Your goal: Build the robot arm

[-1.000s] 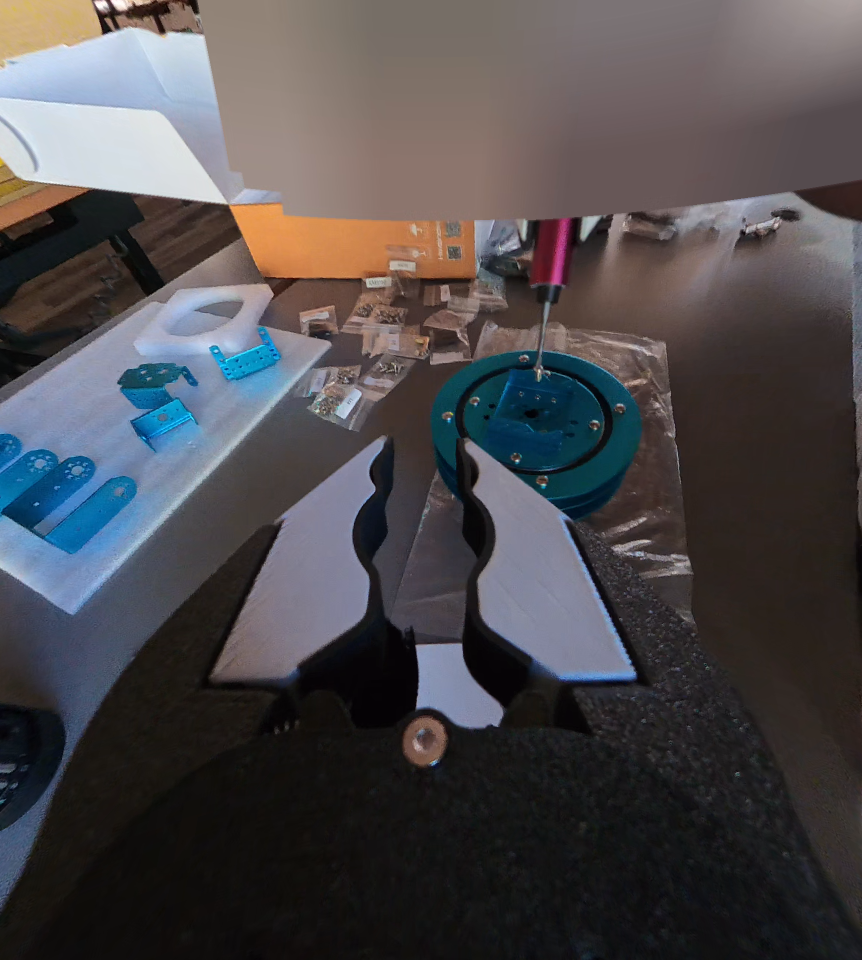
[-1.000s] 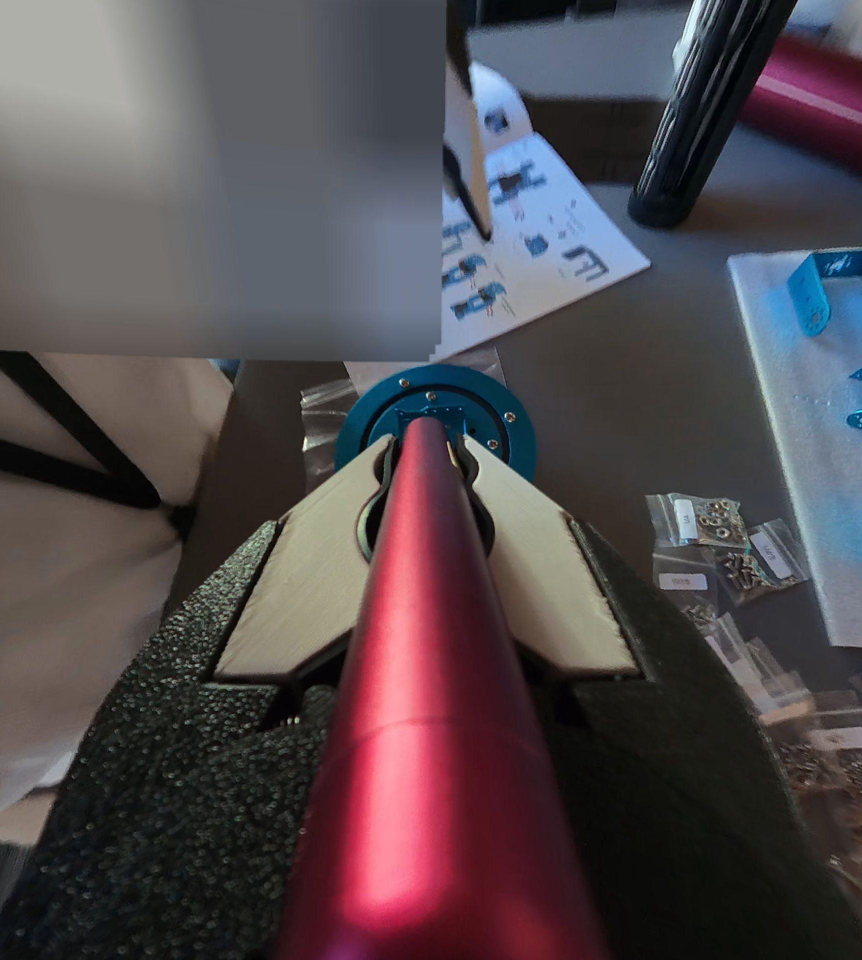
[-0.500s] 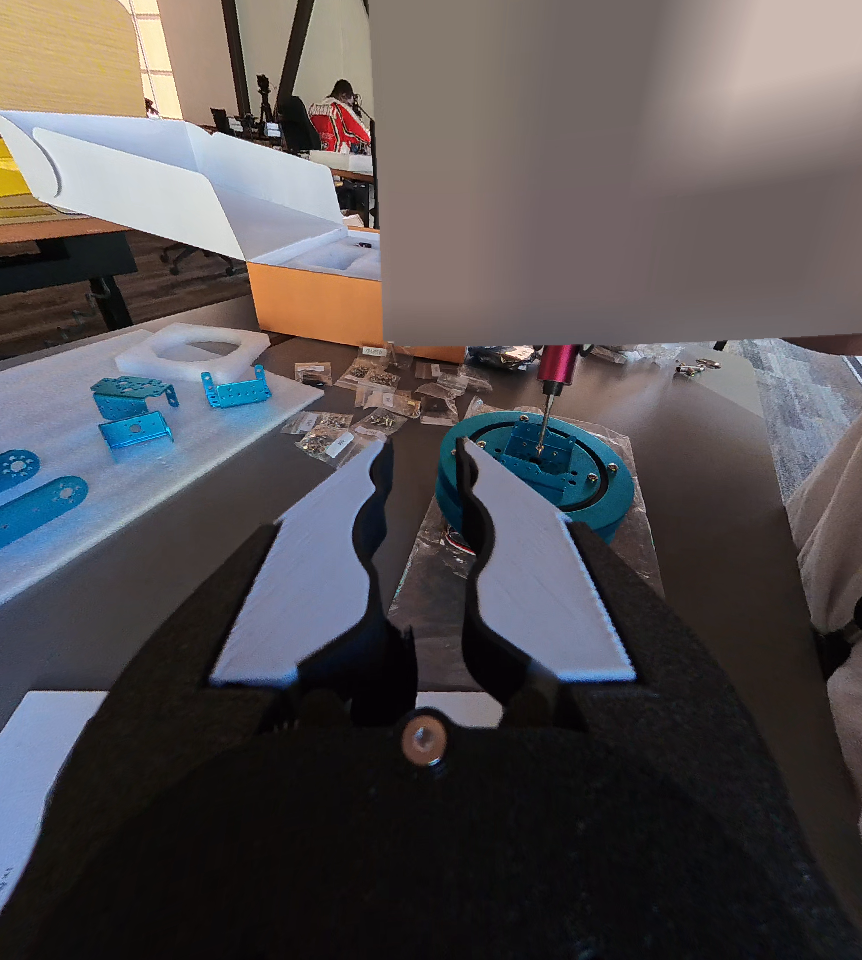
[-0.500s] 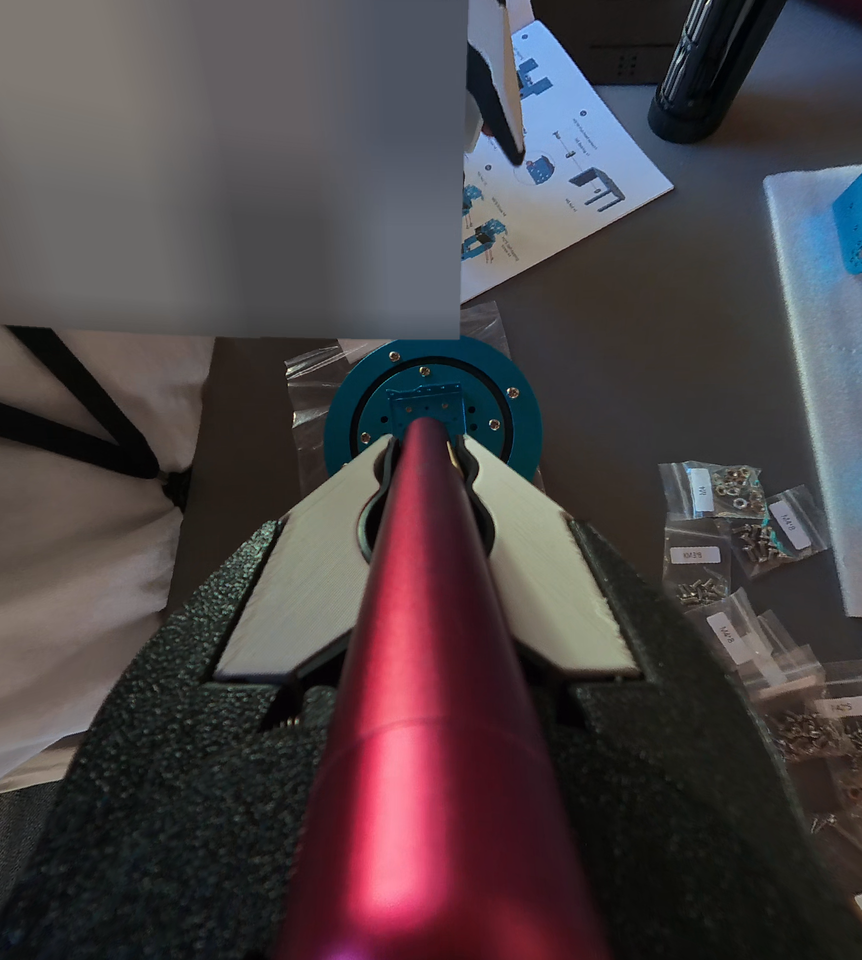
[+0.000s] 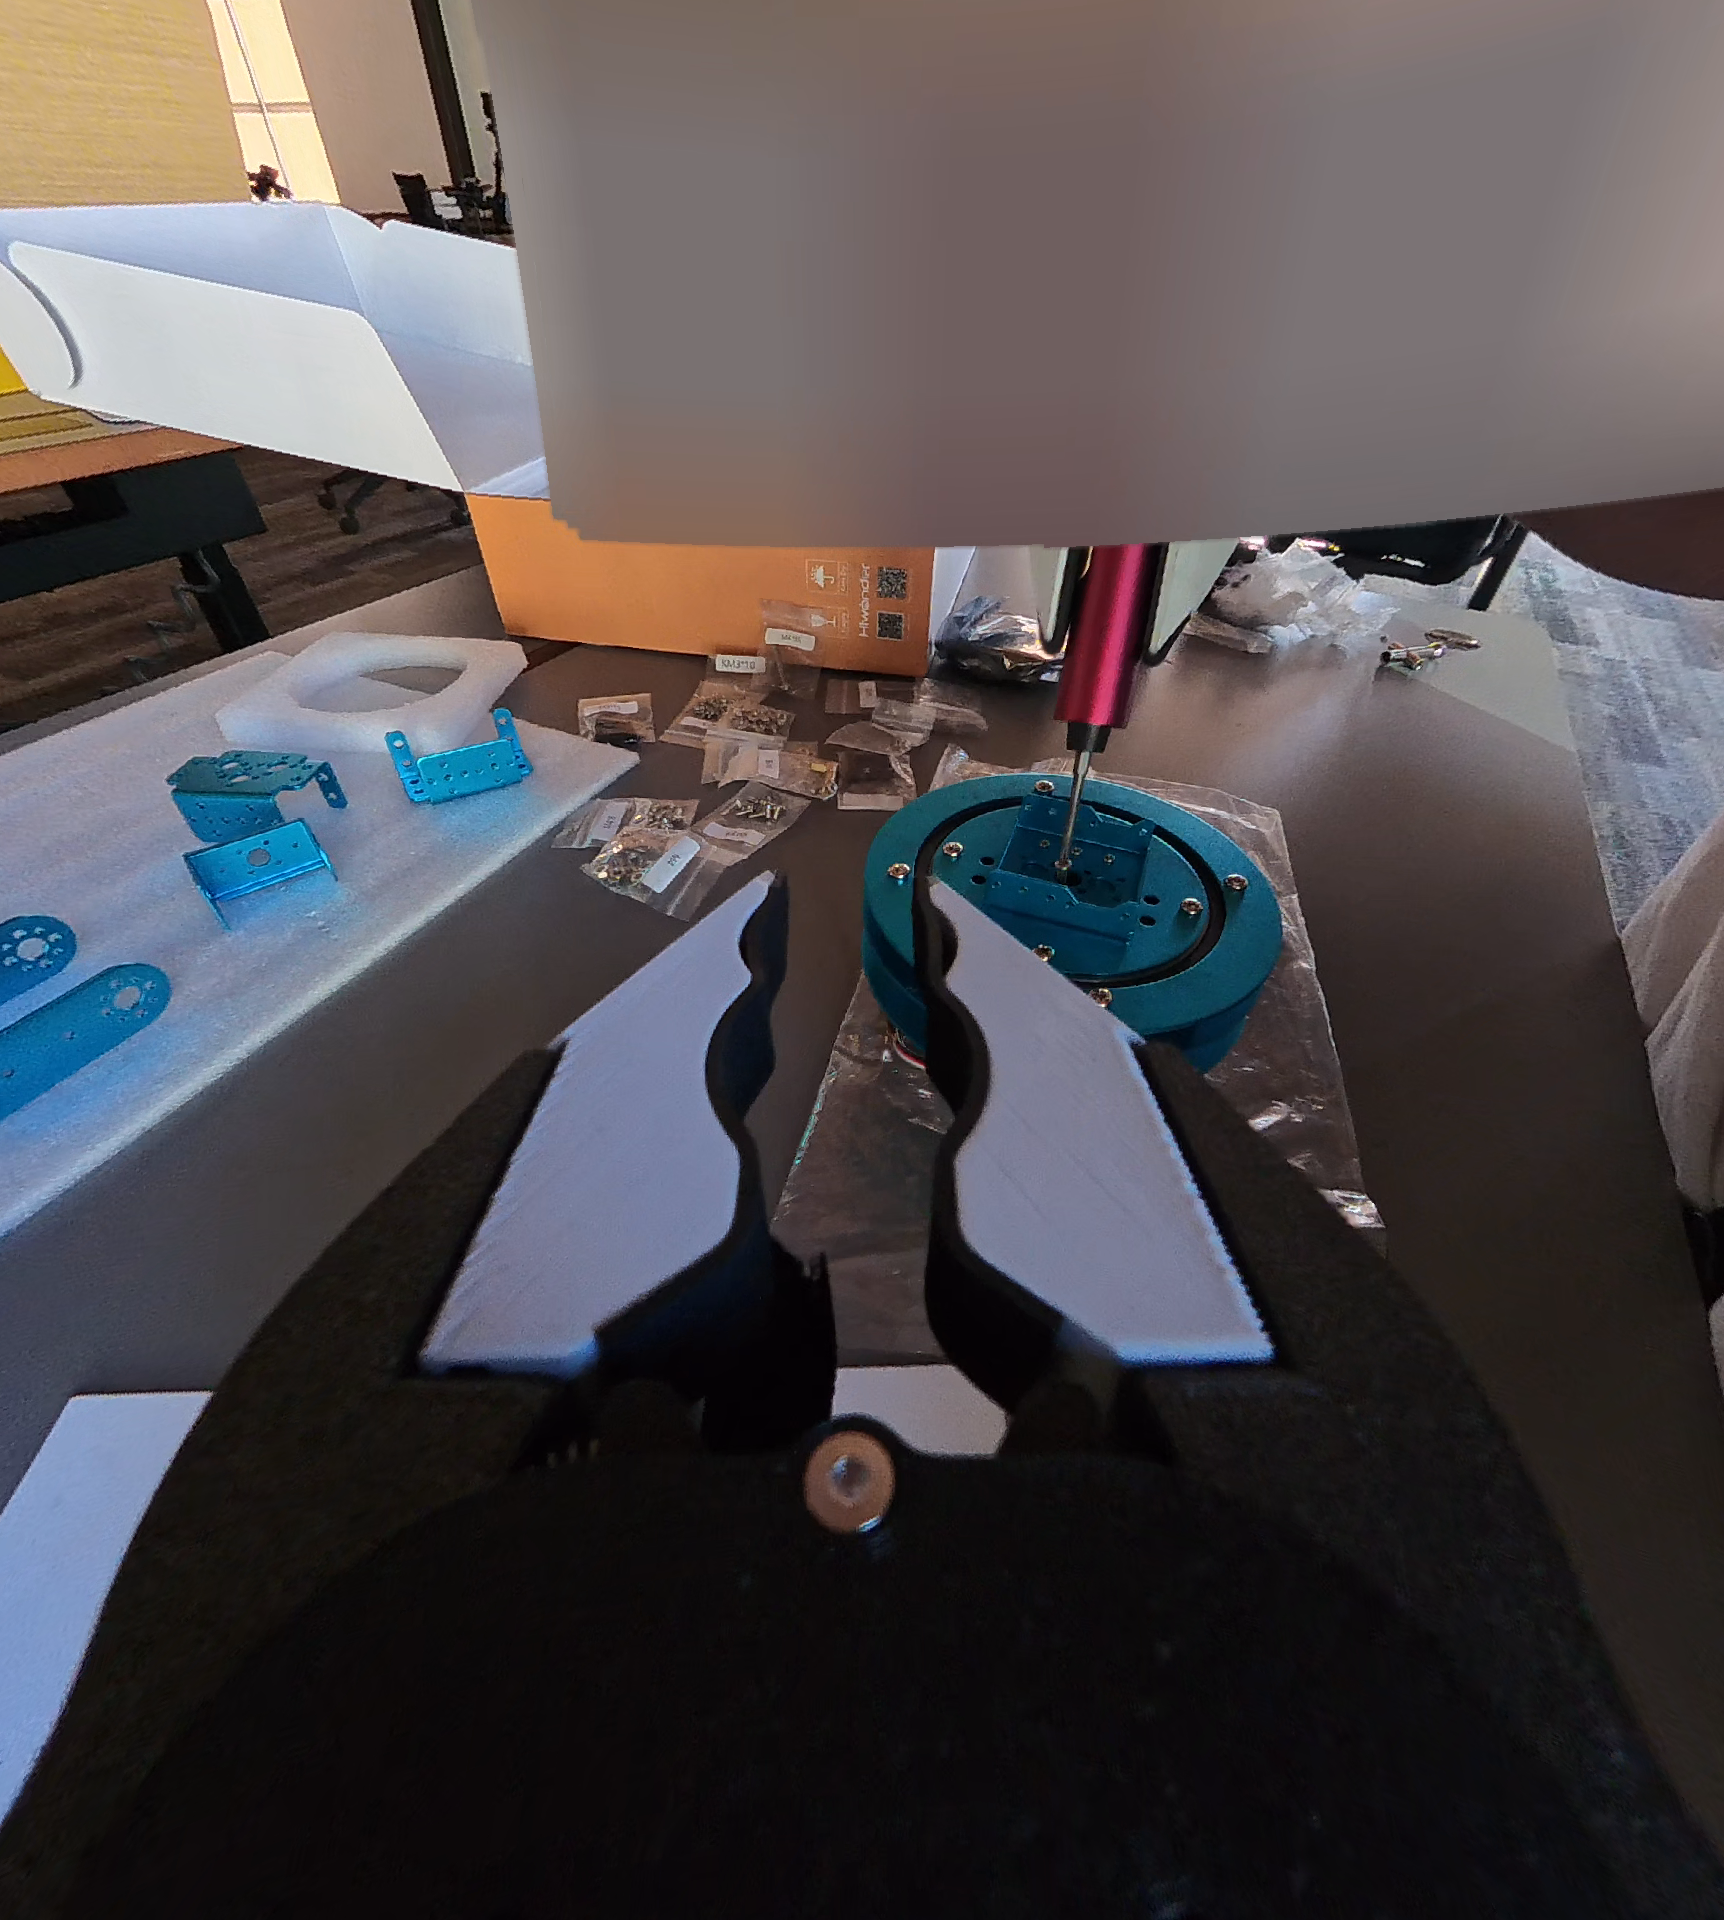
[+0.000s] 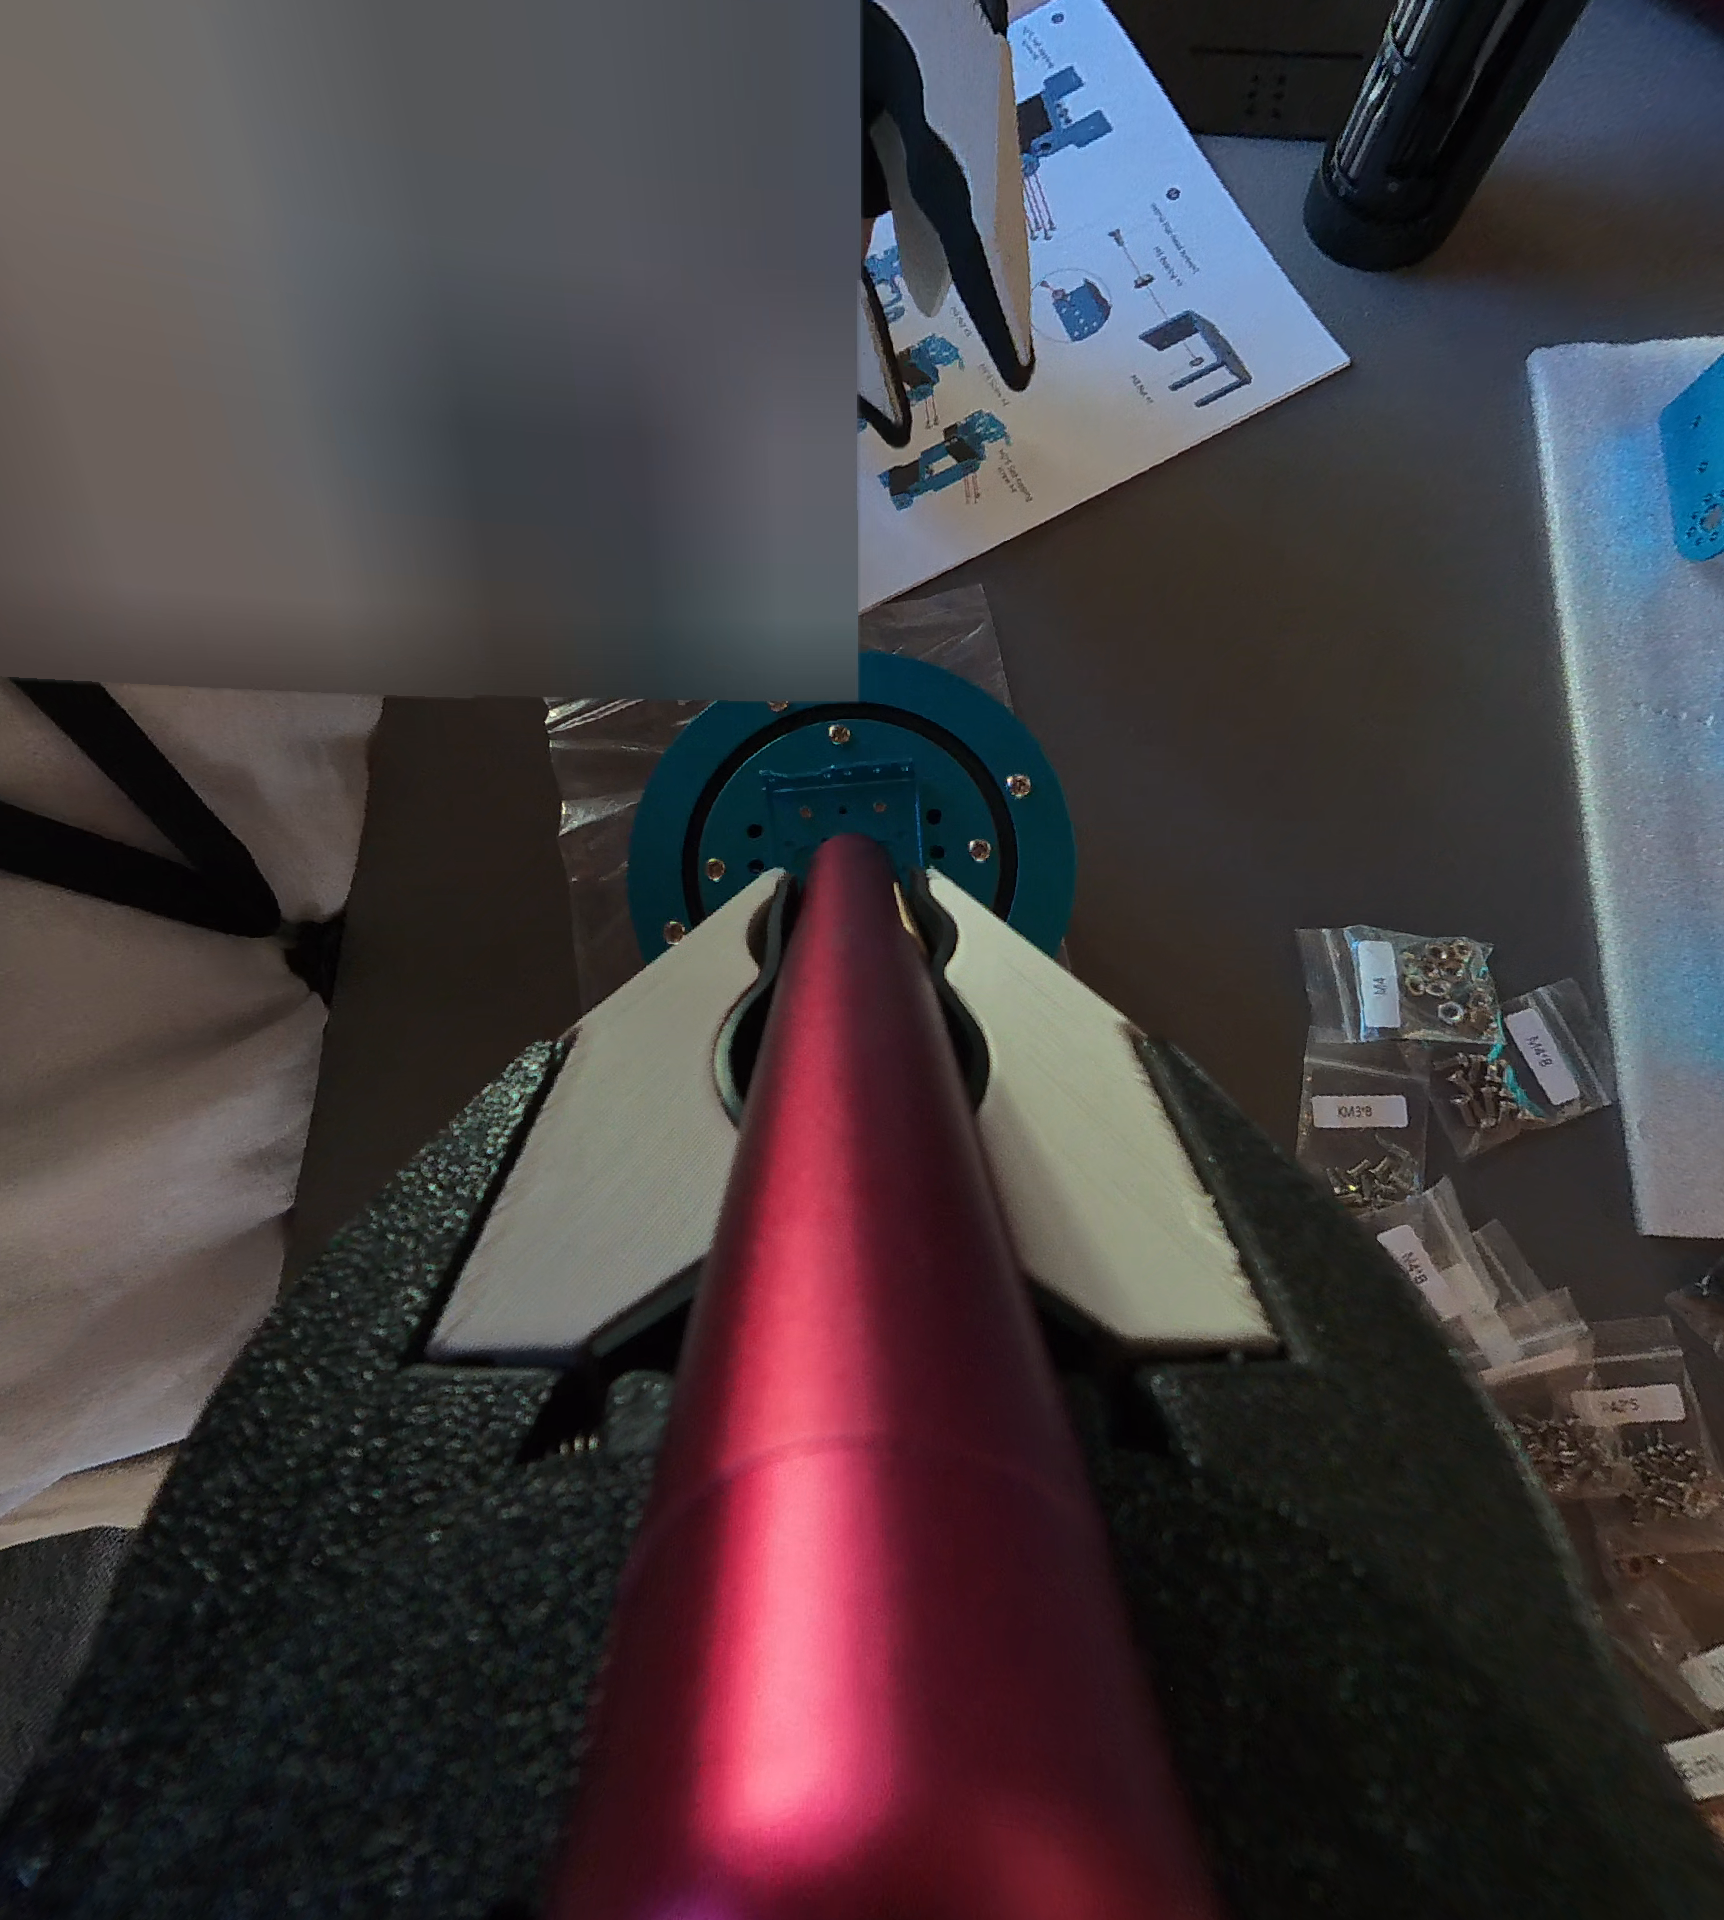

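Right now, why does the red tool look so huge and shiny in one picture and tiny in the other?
In the right wrist view the red screwdriver, clamped in the right gripper, runs close under the wide-angle lens, so it swells and catches a bright glare near the bottom. In the left wrist view it stands farther off over the blue round base, so it looks small and sharp, with no glare.

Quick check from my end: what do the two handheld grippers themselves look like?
Both match. The left gripper and right gripper each have a rough black body with a grainy texture and two flat white jaws edged in black, with wavy inner edges. A small round metal screw head sits at the base of the left one's jaws. No cables or markings show.
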A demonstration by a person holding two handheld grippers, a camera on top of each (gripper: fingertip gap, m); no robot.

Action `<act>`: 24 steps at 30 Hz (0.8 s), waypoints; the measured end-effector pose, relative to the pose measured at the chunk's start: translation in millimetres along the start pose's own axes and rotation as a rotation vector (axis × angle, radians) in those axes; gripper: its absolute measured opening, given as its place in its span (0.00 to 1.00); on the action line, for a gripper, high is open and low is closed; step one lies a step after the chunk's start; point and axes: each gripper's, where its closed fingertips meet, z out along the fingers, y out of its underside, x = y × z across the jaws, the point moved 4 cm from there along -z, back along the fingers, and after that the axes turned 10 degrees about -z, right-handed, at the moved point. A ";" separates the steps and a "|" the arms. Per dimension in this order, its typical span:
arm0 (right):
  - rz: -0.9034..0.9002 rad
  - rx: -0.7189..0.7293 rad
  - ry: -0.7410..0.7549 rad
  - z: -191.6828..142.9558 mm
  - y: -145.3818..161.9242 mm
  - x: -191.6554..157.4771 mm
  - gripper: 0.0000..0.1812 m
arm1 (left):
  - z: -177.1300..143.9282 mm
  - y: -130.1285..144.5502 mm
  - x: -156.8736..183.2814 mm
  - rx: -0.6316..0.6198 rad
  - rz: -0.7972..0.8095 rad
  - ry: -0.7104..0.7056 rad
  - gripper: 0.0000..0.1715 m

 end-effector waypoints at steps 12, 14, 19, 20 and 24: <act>-0.026 -0.073 -0.009 5.1 -1.6 -1.1 0.12 | -0.6 0.3 3.8 -0.006 0.015 0.008 0.13; -0.029 -0.077 -0.012 5.8 -2.4 -1.2 0.11 | -0.3 0.6 4.3 -0.008 0.021 0.007 0.13; -0.040 -0.084 -0.012 5.7 -5.3 -1.4 0.11 | -0.8 0.4 5.1 -0.007 0.022 0.009 0.13; -0.043 -0.093 -0.012 5.9 -5.2 -1.6 0.12 | -0.9 0.4 4.9 -0.007 0.020 0.010 0.13; -0.051 -0.109 -0.019 7.4 -5.7 -2.4 0.12 | -1.3 0.1 5.8 -0.005 0.021 0.012 0.13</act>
